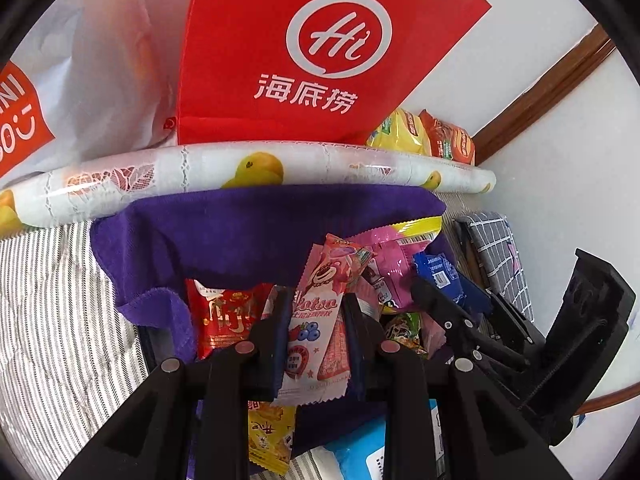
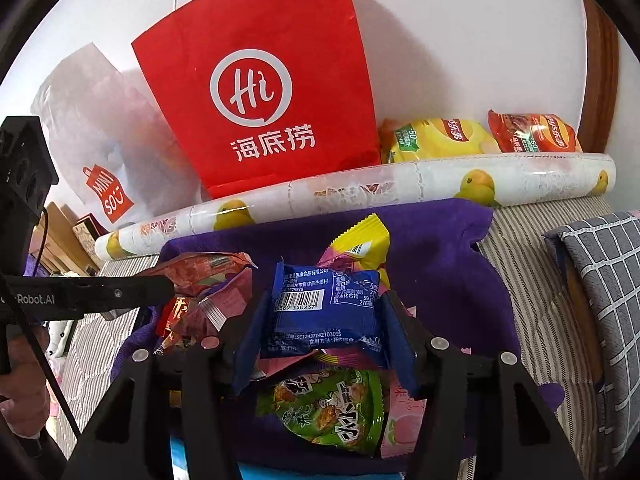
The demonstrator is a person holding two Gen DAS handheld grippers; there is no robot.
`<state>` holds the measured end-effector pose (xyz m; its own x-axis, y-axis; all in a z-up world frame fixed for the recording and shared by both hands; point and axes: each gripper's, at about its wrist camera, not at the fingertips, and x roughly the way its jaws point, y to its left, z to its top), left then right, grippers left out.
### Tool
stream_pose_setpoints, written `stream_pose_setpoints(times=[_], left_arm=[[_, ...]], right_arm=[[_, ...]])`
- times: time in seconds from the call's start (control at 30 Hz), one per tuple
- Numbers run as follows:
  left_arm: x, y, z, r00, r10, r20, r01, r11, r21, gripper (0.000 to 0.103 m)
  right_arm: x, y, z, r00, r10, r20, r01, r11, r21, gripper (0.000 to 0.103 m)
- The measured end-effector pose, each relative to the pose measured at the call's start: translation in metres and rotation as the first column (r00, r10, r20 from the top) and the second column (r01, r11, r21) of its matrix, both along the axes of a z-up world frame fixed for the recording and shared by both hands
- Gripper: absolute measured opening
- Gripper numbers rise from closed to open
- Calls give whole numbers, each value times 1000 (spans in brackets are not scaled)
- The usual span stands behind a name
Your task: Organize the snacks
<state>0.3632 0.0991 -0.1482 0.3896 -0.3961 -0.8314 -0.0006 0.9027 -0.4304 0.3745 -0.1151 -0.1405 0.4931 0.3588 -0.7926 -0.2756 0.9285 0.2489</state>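
My left gripper [image 1: 318, 312] is shut on a pink and white Lotso snack packet [image 1: 316, 320], held above a pile of snacks on a purple cloth [image 1: 224, 232]. My right gripper [image 2: 324, 312] is shut on a blue snack packet [image 2: 324, 304], also seen in the left wrist view [image 1: 440, 276]. Under them lie a red packet [image 1: 224, 316], a pink packet [image 1: 390, 260], a yellow packet [image 2: 366, 246] and a green packet [image 2: 332, 408]. The left gripper shows at the left of the right wrist view [image 2: 120, 292].
A red paper bag [image 2: 260, 92] and a white Miniso bag [image 2: 100, 152] stand against the wall behind a rolled printed sheet [image 2: 360, 192]. Yellow [image 2: 436, 138] and orange [image 2: 532, 132] chip bags lie at the back right. A grey checked cushion [image 2: 600, 280] lies on the right.
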Motion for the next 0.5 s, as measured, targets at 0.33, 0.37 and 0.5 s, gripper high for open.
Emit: stream_pose_setpoints(times=[0.33,0.37,0.5], left_arm=[[3,-3,-4,1000,-9,-12,9,1000,-13,27],[3,-4,-4,1000,-12,-12,11,1000,-16,27],[4,-3,-4,1000,-16,-7,15,1000,-27,27]], right_arm=[[-3,-8,4,1000,-18,14,18,999,28,66],[-3,-8,5,1000,-17,16,17,999,32,67],[-4,-6,5,1000,-10,19,10,1000,23,67]])
